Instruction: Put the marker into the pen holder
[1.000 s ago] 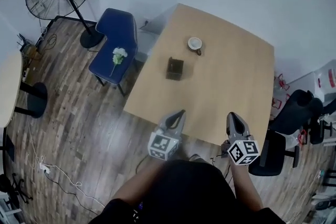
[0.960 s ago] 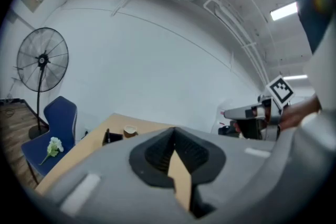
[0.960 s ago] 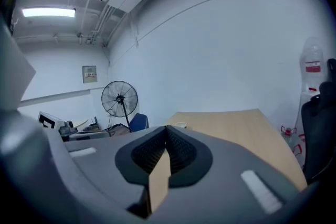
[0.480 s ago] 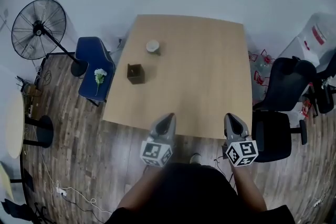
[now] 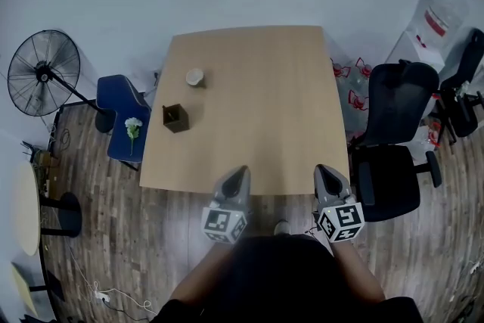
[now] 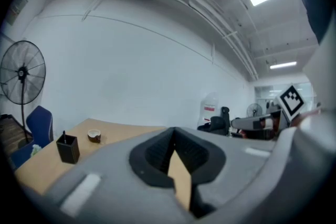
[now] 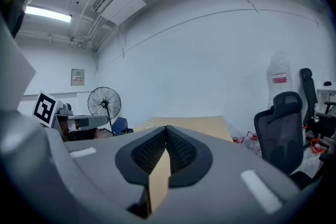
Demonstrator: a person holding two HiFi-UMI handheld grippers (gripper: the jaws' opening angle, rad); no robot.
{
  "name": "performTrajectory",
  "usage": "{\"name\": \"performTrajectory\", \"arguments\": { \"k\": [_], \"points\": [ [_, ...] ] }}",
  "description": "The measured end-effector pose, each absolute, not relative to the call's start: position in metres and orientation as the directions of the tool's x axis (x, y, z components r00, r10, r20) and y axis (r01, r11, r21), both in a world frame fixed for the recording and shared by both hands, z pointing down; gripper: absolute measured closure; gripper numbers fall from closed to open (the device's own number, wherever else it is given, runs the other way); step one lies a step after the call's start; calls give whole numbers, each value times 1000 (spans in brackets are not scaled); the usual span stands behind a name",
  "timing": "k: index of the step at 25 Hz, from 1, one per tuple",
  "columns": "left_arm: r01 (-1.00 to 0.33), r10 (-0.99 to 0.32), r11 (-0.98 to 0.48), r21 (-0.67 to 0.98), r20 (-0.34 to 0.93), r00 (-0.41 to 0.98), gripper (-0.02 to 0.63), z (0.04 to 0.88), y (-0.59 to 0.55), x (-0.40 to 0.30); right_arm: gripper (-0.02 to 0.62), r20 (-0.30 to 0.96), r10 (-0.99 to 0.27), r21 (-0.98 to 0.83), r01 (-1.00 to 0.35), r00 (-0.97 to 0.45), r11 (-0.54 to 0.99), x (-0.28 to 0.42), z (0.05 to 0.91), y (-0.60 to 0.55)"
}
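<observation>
Table [image 5: 257, 117]: a pale wooden rectangular table, seen from above. A person stands at its near edge with a claw in each hand.
Pen holder [image 5: 175, 118]: a small, dark brown, square box with an open top. It stands upright on the table close to the left edge, well apart from both claws.
Marker [image 6: 64, 136]: in the left gripper view, a thin dark stick stands upright out of the pen holder's opening, showing only its top end above the rim. It is too small to make out a cap, a colour band or any print. From the head view it cannot be told apart from the dark box.
Left claw [image 5: 237, 175]: a grey two-jaw tool with a black-and-white marker cube at its back. Its tip reaches just over the near table edge and points across the table. The jaws are pressed together with nothing between them.
Right claw [image 5: 324, 172]: the same grey tool with its own marker cube, level with the left one and well to its right, near the table's near right corner. Its jaws are also closed together and hold nothing.
Cup [image 5: 195, 77]: a small round cup, pale inside and brown outside, sitting just beyond the pen holder and not touching it.
Blue chair [image 5: 117, 106]: a padded chair just left of the table, with a white flower [image 5: 133, 123] on a green stem lying on its seat.
Fan [image 5: 41, 73]: a black pedestal fan on the wooden floor, left of the chair.
Office chairs [image 5: 393, 117]: black swivel chairs at the table's right side.
</observation>
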State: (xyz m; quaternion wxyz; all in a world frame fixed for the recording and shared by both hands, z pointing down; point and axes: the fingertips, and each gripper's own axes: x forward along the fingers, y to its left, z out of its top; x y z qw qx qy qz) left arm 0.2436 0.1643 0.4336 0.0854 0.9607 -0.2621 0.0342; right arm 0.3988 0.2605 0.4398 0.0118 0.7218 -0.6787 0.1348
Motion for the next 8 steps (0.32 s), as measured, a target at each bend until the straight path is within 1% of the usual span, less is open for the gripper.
{"name": "performTrajectory", "arguments": {
  "k": [8],
  "points": [
    [-454, -444, -879, 146, 101, 891, 603, 437, 201, 266, 595, 205, -978, -165, -984, 38, -73, 410, 446, 293]
  ]
}}
